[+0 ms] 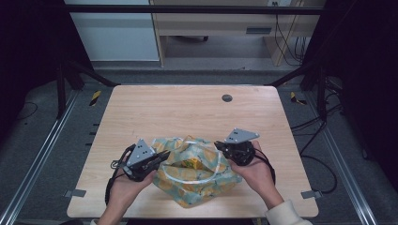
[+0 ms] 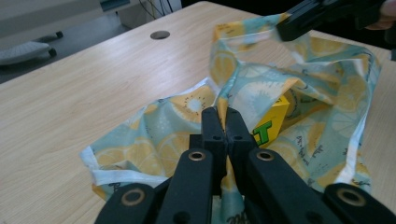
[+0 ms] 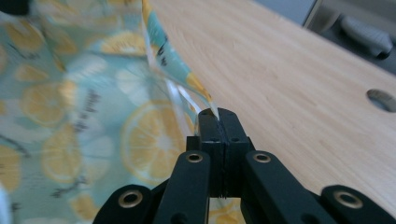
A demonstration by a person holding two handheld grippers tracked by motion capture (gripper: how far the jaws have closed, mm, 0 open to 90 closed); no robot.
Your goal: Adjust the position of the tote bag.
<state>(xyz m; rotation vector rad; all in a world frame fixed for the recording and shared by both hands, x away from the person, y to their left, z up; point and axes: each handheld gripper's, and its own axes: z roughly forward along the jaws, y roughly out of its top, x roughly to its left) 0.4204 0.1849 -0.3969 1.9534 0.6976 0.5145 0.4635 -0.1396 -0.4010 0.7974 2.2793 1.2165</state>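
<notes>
So the bag sat at the bench's near edge, stretched sideways between both hands. Left claw was pinched shut on its left rim, right claw clamped on the right rim, yellow box inside between them.

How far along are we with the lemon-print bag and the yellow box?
Done: the yellow box already sits inside the teal lemon-print fabric bag. In hand: the left gripper and right gripper each pinch an opposite edge of the bag's mouth, holding it open. Left: probably closing or lifting the bag.
</notes>
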